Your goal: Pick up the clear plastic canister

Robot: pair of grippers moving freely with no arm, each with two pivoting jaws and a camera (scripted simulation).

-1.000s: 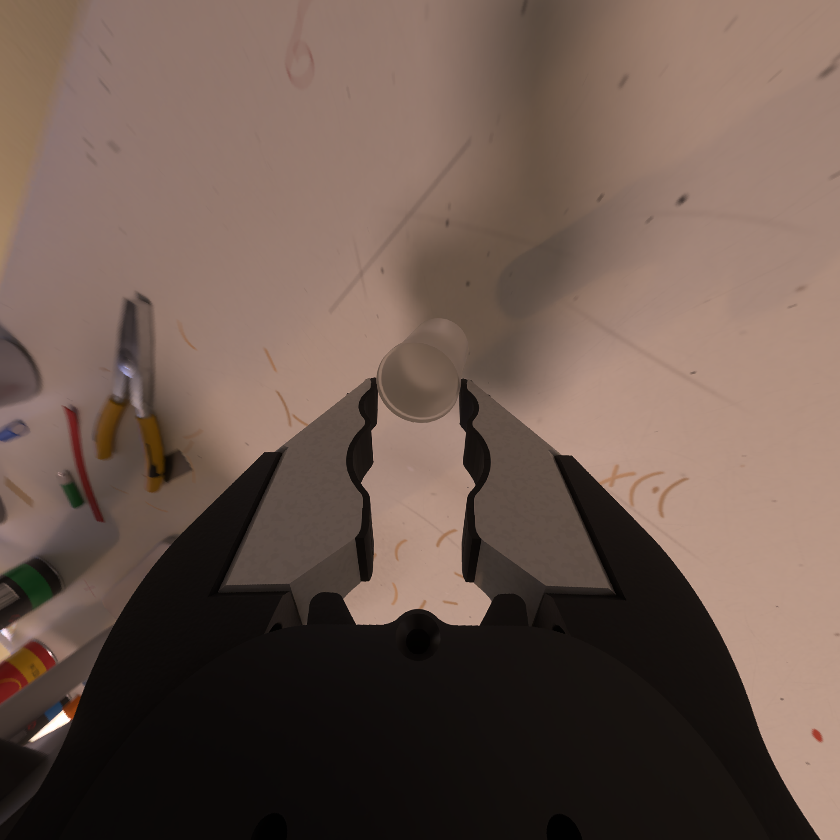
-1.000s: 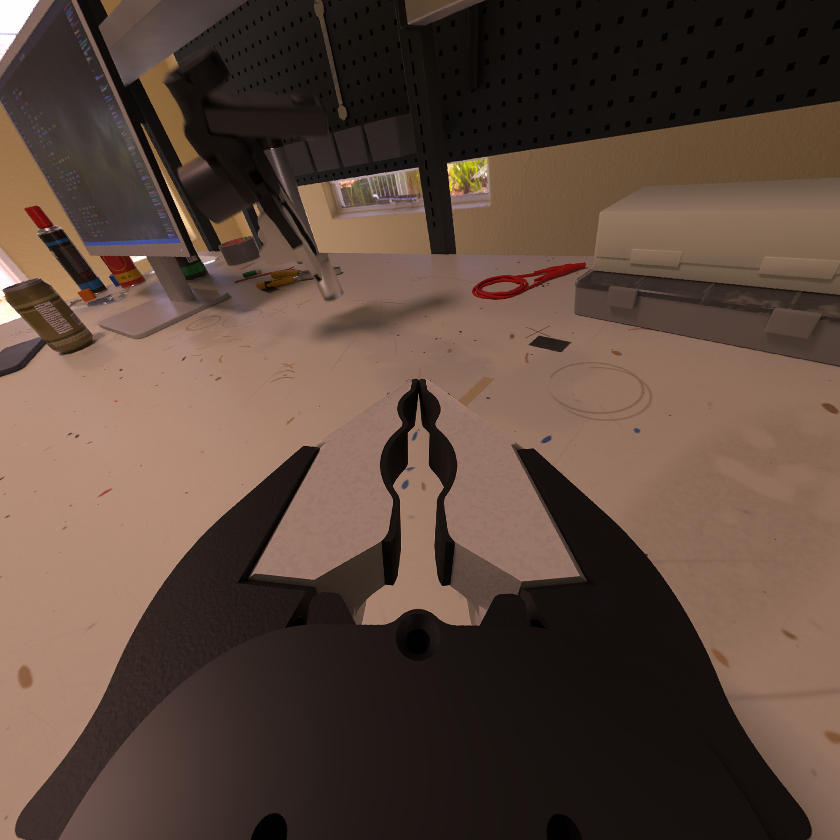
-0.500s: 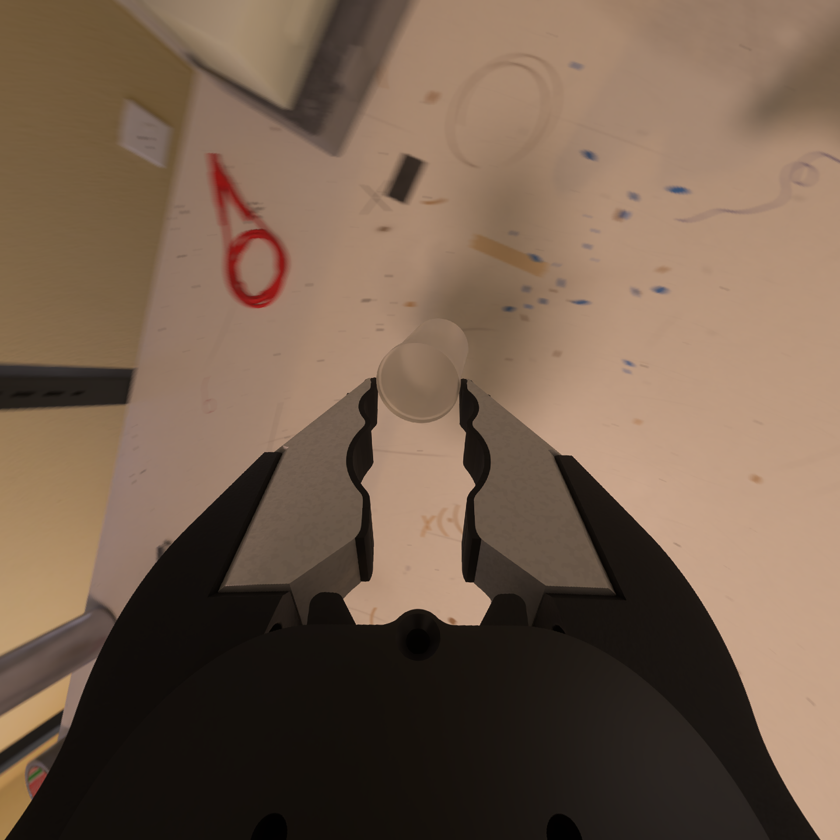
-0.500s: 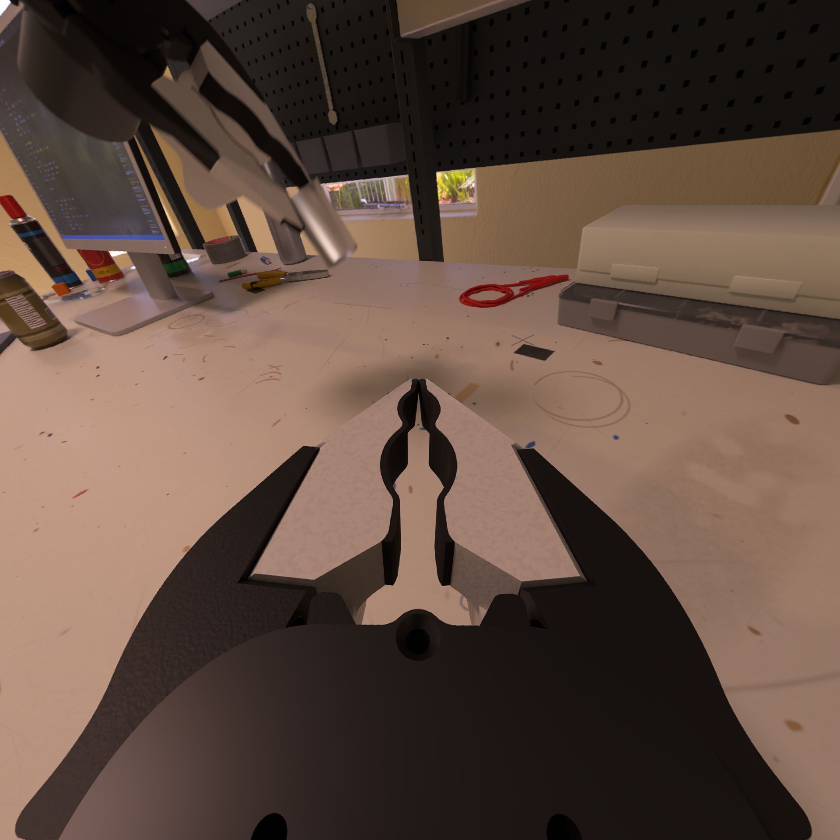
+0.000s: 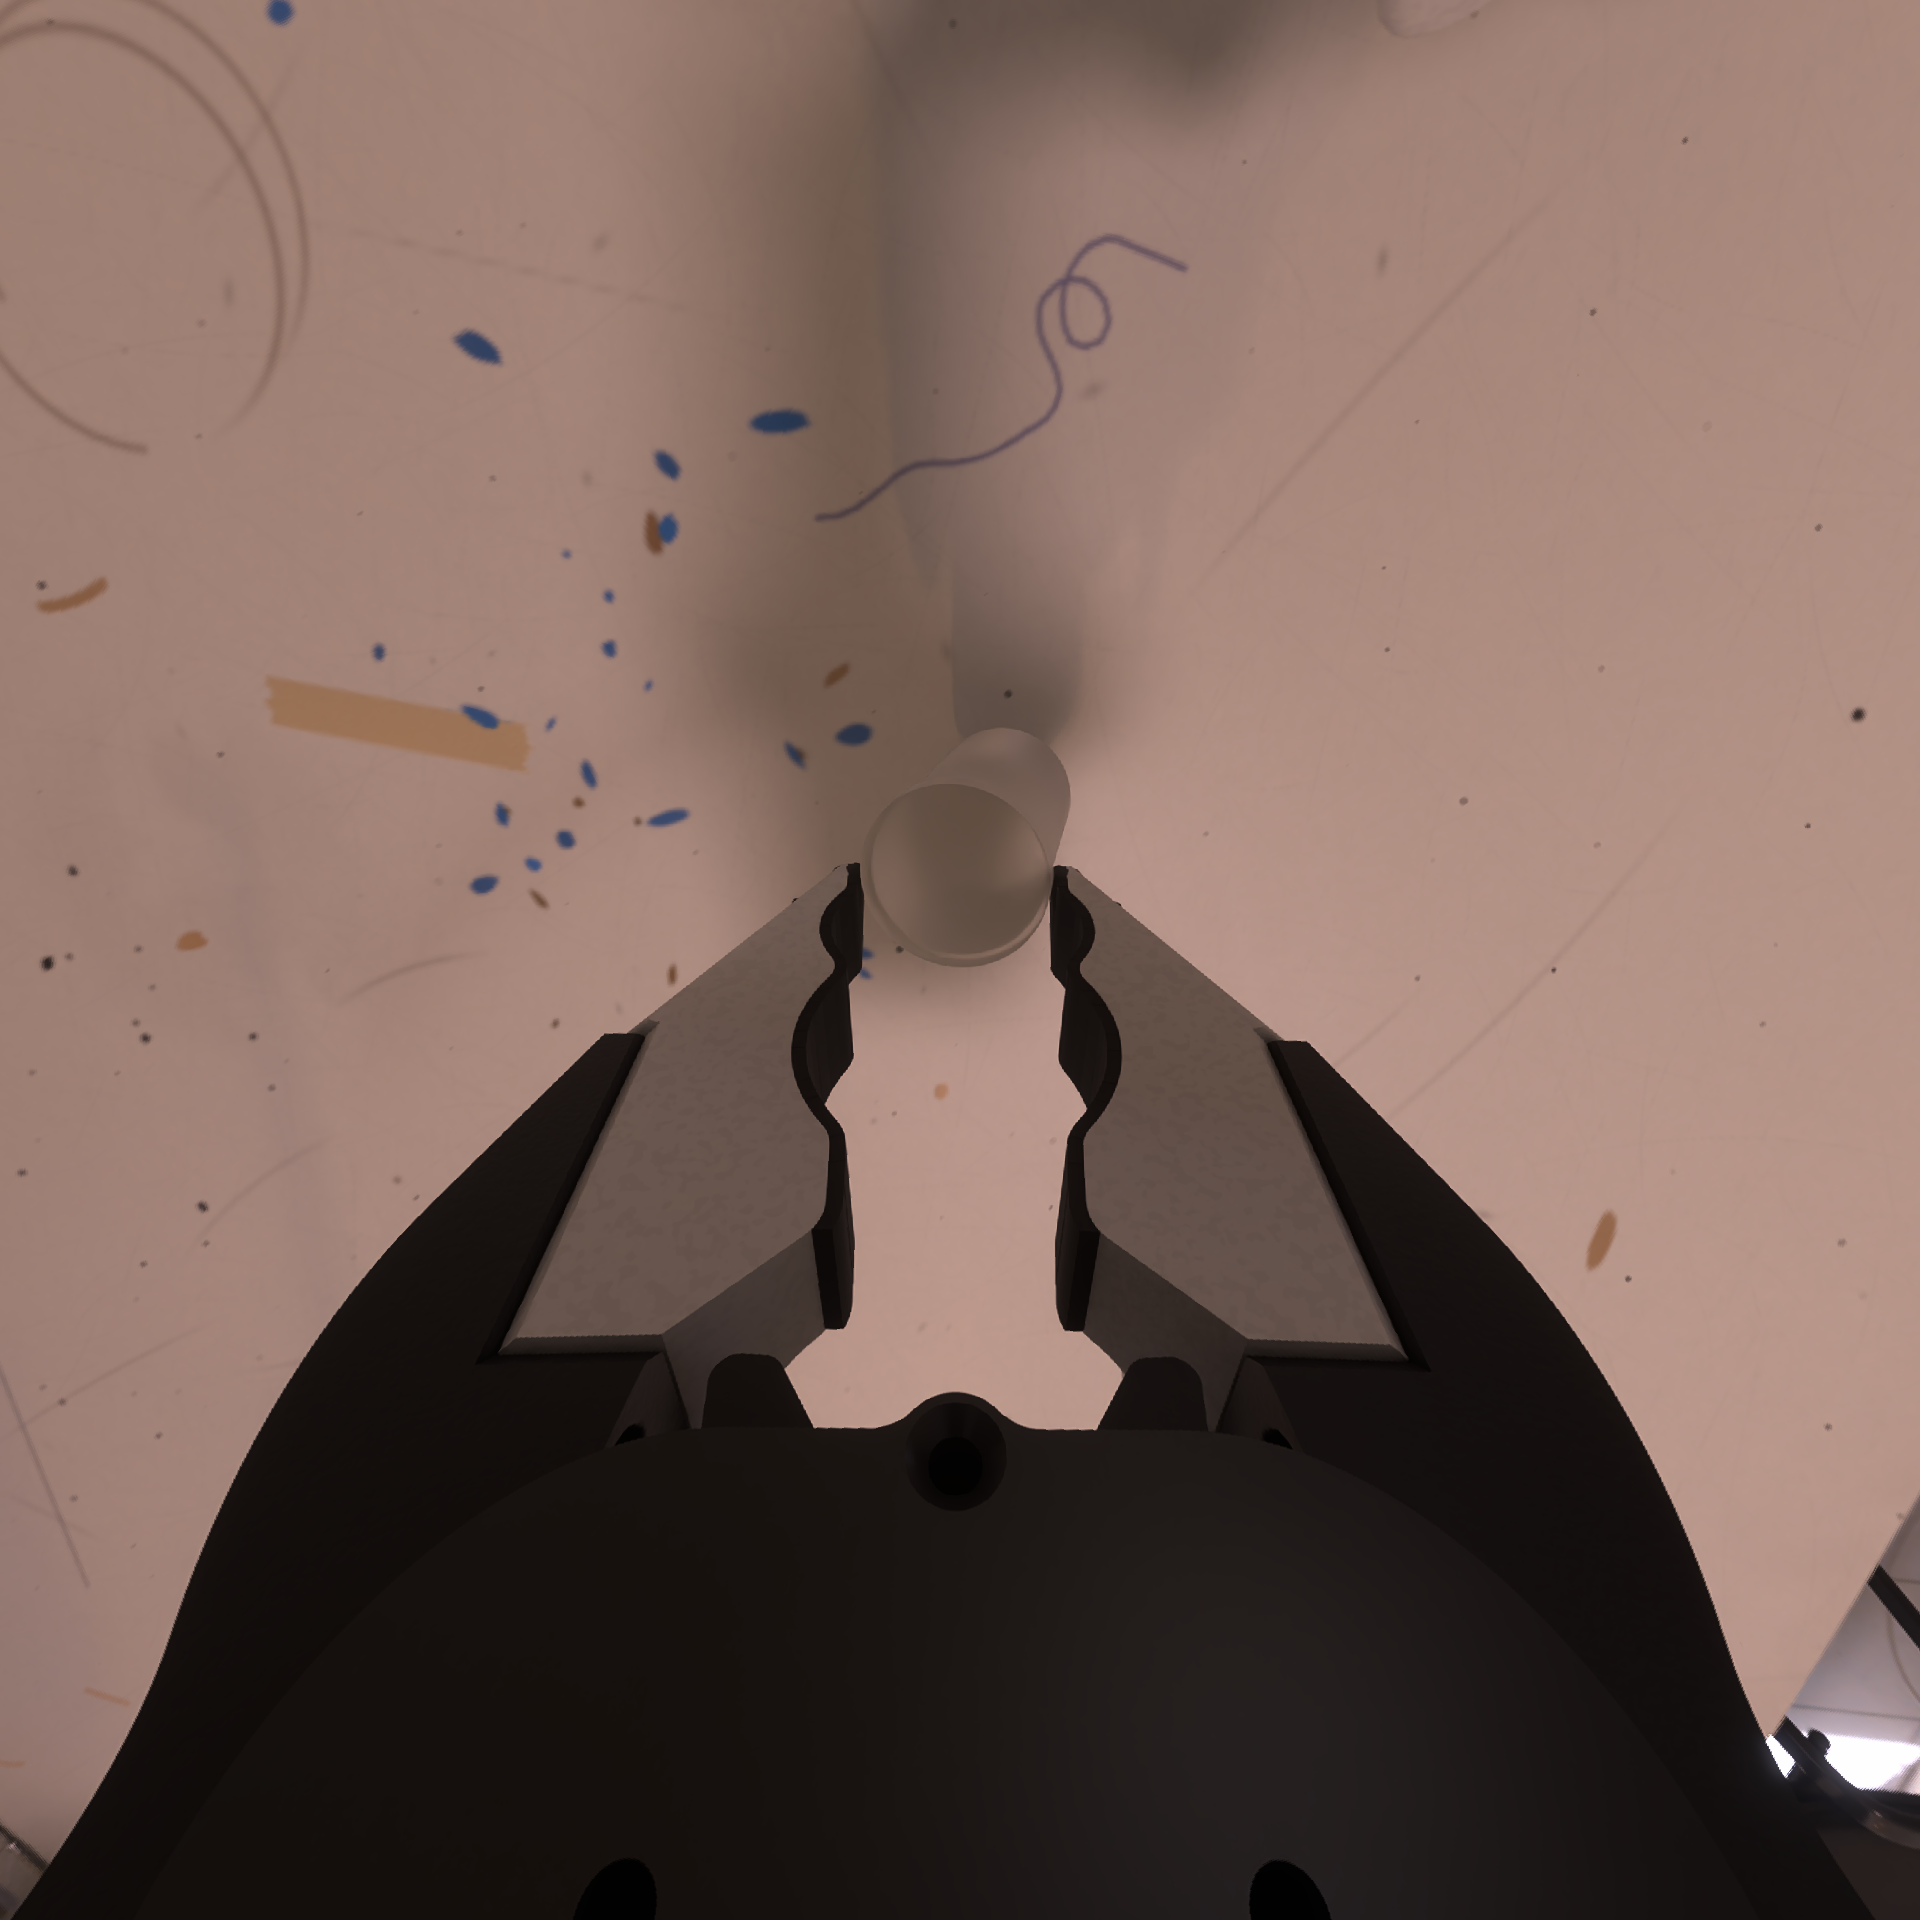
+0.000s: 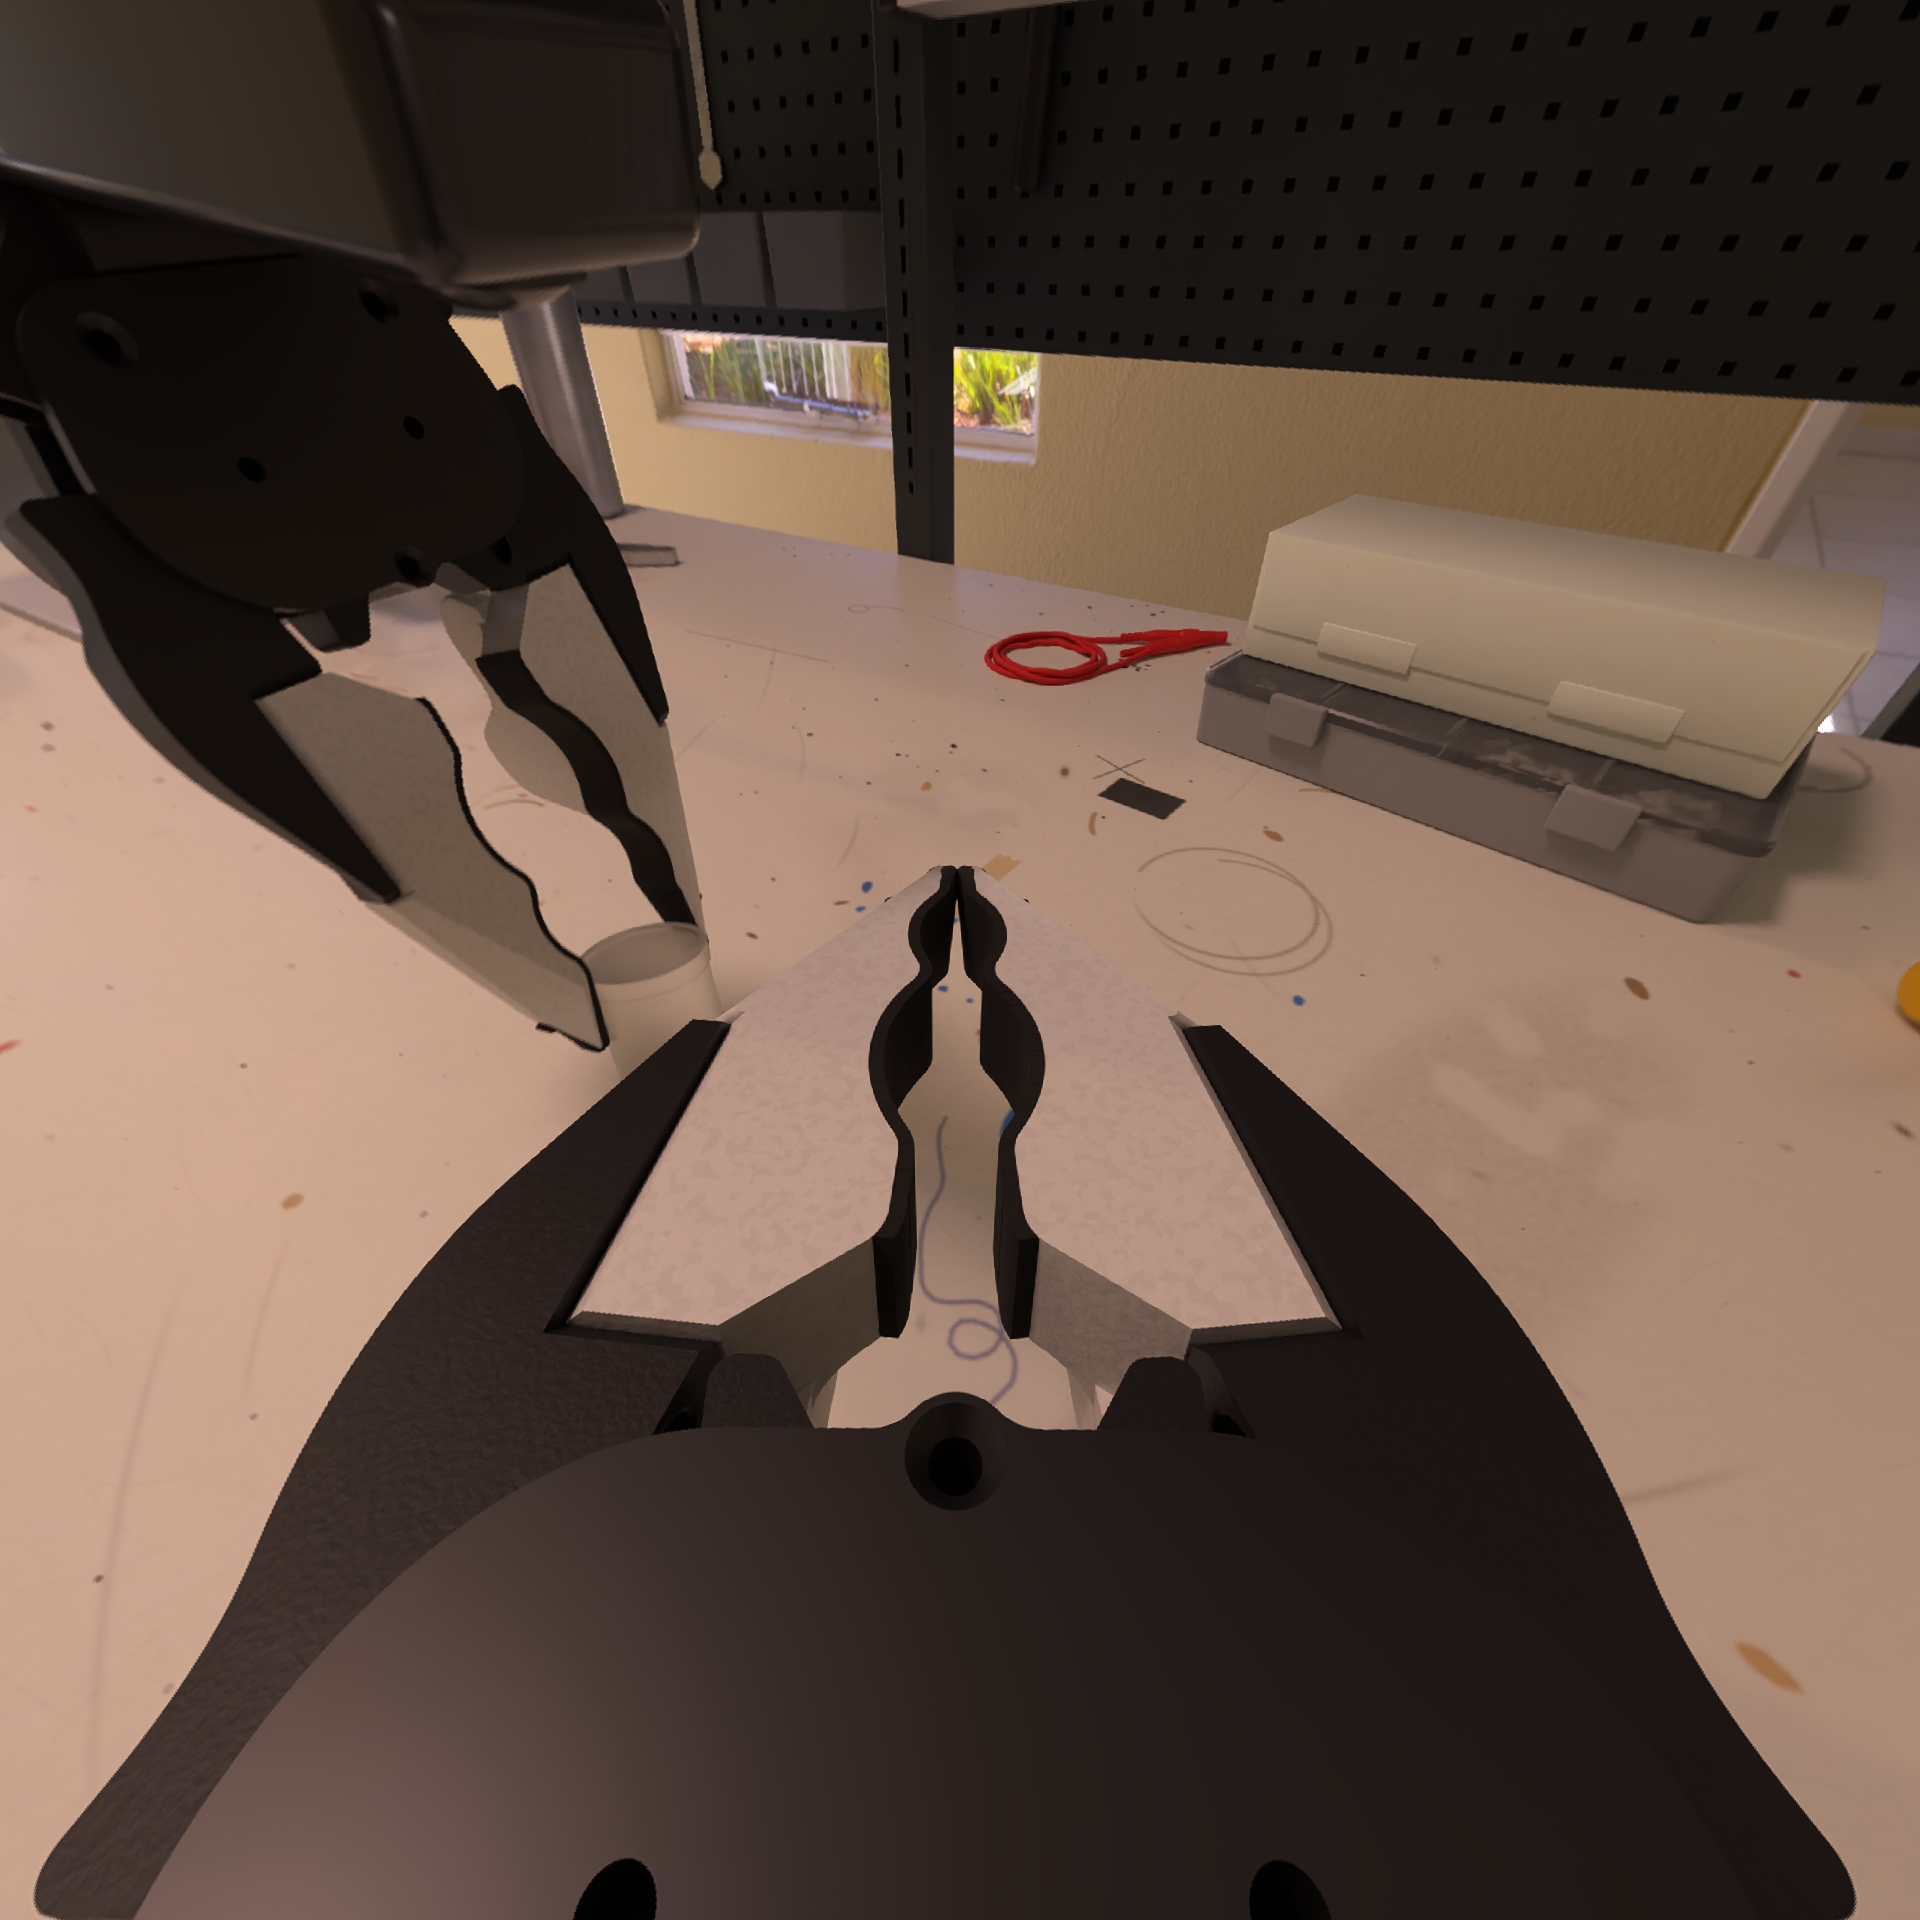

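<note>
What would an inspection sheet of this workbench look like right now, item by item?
Surface: pale workbench top, scuffed, with blue paint flecks, a strip of tan tape and a blue scribble.
Job's things: clear plastic canister pinched near its top end between the left tool's tips.
Clutter: cream case on a grey organiser box; small black patch.
Grippers: left tool shut on the canister; right tool shut and empty, low over the bench beside the canister.
Cables: coiled red lead near the boxes.
Surroundings: dark pegboard, yellow wall, small window.
</note>
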